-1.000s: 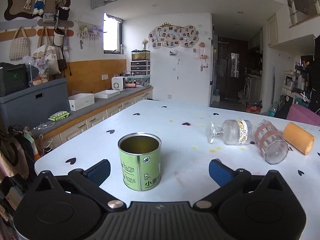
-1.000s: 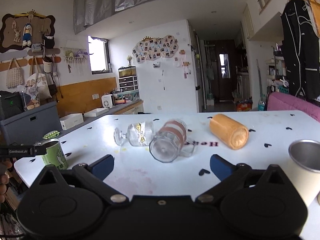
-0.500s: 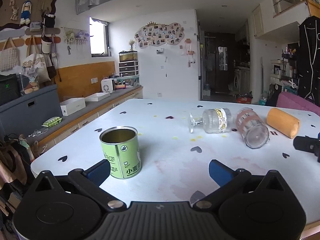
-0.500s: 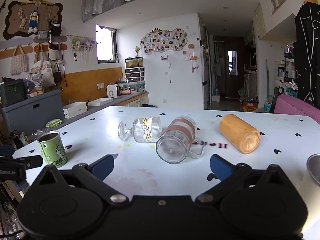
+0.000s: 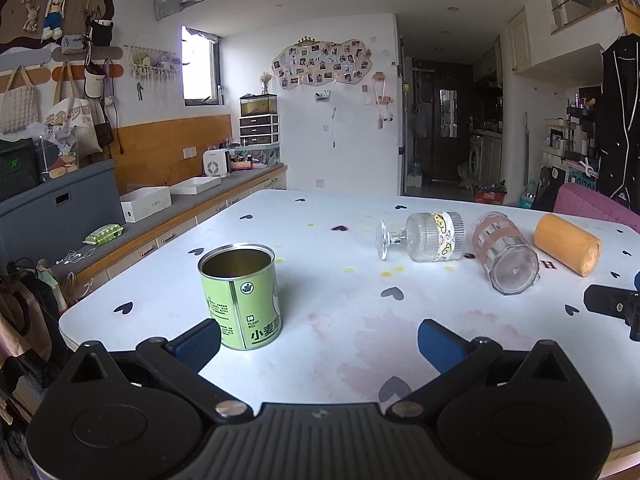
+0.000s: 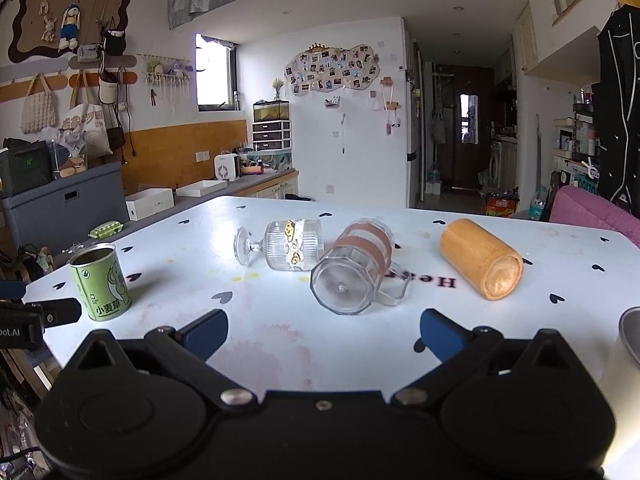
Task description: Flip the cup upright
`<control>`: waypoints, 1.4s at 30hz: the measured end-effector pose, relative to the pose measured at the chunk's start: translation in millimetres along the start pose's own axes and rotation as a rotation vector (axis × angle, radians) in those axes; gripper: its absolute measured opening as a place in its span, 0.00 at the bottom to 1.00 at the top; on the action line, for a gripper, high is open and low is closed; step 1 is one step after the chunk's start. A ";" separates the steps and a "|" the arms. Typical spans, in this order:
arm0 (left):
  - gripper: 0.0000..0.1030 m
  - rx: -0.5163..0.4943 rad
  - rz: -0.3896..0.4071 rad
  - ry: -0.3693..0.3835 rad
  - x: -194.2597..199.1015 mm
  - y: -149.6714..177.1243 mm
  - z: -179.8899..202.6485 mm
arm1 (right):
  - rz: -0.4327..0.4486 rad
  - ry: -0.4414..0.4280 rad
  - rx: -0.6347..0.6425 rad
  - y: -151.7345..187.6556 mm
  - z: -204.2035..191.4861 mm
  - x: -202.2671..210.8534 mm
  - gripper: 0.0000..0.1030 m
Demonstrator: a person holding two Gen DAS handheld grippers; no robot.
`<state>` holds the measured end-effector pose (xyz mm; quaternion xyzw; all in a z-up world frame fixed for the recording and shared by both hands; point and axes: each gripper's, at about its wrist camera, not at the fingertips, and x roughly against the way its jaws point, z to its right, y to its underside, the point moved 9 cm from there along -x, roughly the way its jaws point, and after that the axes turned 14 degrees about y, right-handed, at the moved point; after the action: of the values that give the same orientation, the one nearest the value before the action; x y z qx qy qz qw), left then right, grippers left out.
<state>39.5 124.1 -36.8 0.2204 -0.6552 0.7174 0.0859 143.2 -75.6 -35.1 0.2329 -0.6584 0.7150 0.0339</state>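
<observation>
Three cups lie on their sides on the white table (image 6: 280, 344): a stemmed ribbed glass (image 6: 290, 244) with smiley stickers, a clear mug (image 6: 352, 270) with brown bands and a handle, and an orange wooden cup (image 6: 480, 258). They also show in the left wrist view: the glass (image 5: 430, 236), the mug (image 5: 505, 258), the wooden cup (image 5: 567, 244). A green tin (image 5: 240, 296) stands upright by my left gripper's left finger. My left gripper (image 5: 319, 342) is open and empty. My right gripper (image 6: 324, 332) is open and empty, just short of the mug.
A metal cup's rim (image 6: 631, 334) shows at the right edge of the right wrist view. A counter (image 5: 176, 216) with white boxes runs along the left wall. A pink chair (image 6: 596, 216) stands beyond the table's far right. My right gripper shows at the left wrist view's right edge (image 5: 614, 306).
Both grippers have pulled back from the table, so the cups and the tin look farther away. The left view has swung right. Nothing on the table has moved.
</observation>
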 end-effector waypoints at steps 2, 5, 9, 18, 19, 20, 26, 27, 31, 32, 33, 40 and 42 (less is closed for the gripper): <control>1.00 0.000 0.000 0.001 -0.1 0.1 -0.1 | -0.003 0.001 0.000 0.5 -0.1 -0.4 1.00; 1.00 0.000 0.000 0.000 0.0 0.6 0.0 | -0.006 0.001 0.002 1.1 -0.6 -0.4 1.00; 1.00 -0.004 0.000 0.003 -0.6 0.1 0.1 | -0.006 0.001 0.002 0.5 -0.8 -1.3 1.00; 1.00 -0.004 -0.001 0.003 -1.2 0.9 0.4 | -0.009 0.003 0.002 2.0 -0.9 -2.7 1.00; 1.00 -0.003 -0.001 0.003 -1.4 1.0 0.2 | -0.009 0.002 0.002 2.2 -1.1 -2.8 1.00; 1.00 -0.002 -0.003 0.003 -1.8 0.9 -0.2 | -0.010 0.003 0.002 2.1 -0.9 -2.8 1.00; 1.00 0.004 -0.006 0.002 -3.3 3.0 -1.5 | -0.013 0.003 0.004 4.0 -0.7 -3.5 1.00; 1.00 0.003 -0.006 0.003 -3.3 3.0 -1.5 | -0.014 0.003 0.004 4.3 -0.6 -3.8 1.00; 1.00 0.004 -0.006 0.004 -3.1 2.5 -1.6 | -0.014 0.004 0.005 4.7 -0.8 -4.1 1.00; 1.00 0.005 -0.006 0.004 -3.3 2.9 -1.7 | -0.015 0.004 0.006 5.0 -0.9 -4.0 1.00; 1.00 0.005 -0.006 0.004 -3.4 3.2 -1.7 | -0.015 0.004 0.007 5.3 -1.1 -3.8 1.00; 1.00 0.004 -0.007 0.004 -3.3 2.9 -1.6 | -0.015 0.005 0.006 5.2 0.4 -4.3 1.00; 1.00 0.005 -0.006 0.004 -3.0 2.5 -1.6 | -0.015 0.005 0.006 5.7 0.8 -3.8 1.00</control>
<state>40.8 125.9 -40.4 0.2213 -0.6527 0.7191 0.0890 144.7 -76.1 -41.8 0.2362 -0.6544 0.7172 0.0404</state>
